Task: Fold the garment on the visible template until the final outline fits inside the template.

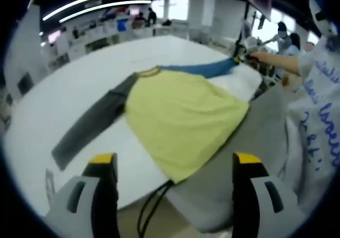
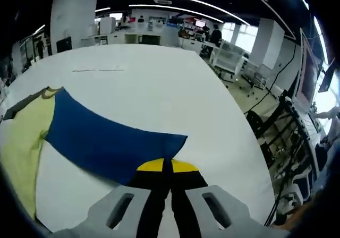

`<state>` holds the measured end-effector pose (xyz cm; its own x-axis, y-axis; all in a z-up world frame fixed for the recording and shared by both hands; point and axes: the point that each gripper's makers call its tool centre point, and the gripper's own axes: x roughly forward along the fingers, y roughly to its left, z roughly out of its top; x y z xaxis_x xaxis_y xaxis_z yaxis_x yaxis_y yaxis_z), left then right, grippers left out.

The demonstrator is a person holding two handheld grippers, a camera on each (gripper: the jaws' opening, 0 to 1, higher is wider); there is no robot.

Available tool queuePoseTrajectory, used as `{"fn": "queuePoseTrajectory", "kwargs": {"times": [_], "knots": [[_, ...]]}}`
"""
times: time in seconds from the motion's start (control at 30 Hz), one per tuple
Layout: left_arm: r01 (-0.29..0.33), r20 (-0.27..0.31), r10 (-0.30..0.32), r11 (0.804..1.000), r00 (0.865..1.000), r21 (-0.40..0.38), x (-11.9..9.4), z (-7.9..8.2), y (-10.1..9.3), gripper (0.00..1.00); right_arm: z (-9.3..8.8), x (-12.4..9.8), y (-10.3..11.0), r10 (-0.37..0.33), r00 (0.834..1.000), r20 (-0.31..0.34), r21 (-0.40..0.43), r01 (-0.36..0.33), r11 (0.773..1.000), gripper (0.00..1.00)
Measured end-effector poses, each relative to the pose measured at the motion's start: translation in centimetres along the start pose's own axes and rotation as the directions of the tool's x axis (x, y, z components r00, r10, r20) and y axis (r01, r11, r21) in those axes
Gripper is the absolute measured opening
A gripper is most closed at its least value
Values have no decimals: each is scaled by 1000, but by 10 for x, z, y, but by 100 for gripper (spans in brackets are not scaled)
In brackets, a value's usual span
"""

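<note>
A shirt with a yellow body [image 1: 180, 110], a grey sleeve [image 1: 90, 126] and a blue sleeve [image 1: 204, 68] lies spread on the white table [image 1: 64, 89]. Its hem hangs over the near edge. My left gripper [image 1: 175, 161] is open above that near edge, nothing between its yellow-tipped fingers [image 1: 103, 159]. In the right gripper view, my right gripper [image 2: 167, 166] is shut on the cuff of the blue sleeve [image 2: 106, 137], which stretches left to the yellow body [image 2: 21, 142]. The right gripper [image 1: 243, 58] is also seen far right in the left gripper view, pulling the blue sleeve outward.
A person in a white printed top [image 1: 319, 116] stands at the table's right side, arm [image 1: 276, 61] reaching in. A black cord [image 1: 151, 206] dangles below the near edge. A faint thin line [image 2: 98, 69] marks the far tabletop [image 2: 159, 78]. Desks and chairs [image 2: 255, 76] stand beyond.
</note>
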<state>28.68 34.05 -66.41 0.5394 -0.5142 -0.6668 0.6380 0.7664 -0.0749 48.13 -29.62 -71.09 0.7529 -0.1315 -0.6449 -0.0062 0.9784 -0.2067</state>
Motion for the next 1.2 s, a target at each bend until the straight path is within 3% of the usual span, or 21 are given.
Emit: {"fn": "queuePoseTrajectory", "kwargs": {"times": [0.33,0.6,1.07,1.2], "knots": [[-12,23,12,1000,1000,-5,-2,0,4,92,35,-15,12,14,997,69,-49,-11,999,3],[-9,28,9,1000,1000,-2,-6,0,2,90,69,-22,27,51,990,134,-56,-43,997,3],[-11,54,9,1000,999,27,-18,6,0,93,112,-41,91,162,966,203,-147,-133,980,3],[-11,61,9,999,998,31,-20,8,-1,95,126,-43,114,221,949,227,-140,-193,971,3]]}}
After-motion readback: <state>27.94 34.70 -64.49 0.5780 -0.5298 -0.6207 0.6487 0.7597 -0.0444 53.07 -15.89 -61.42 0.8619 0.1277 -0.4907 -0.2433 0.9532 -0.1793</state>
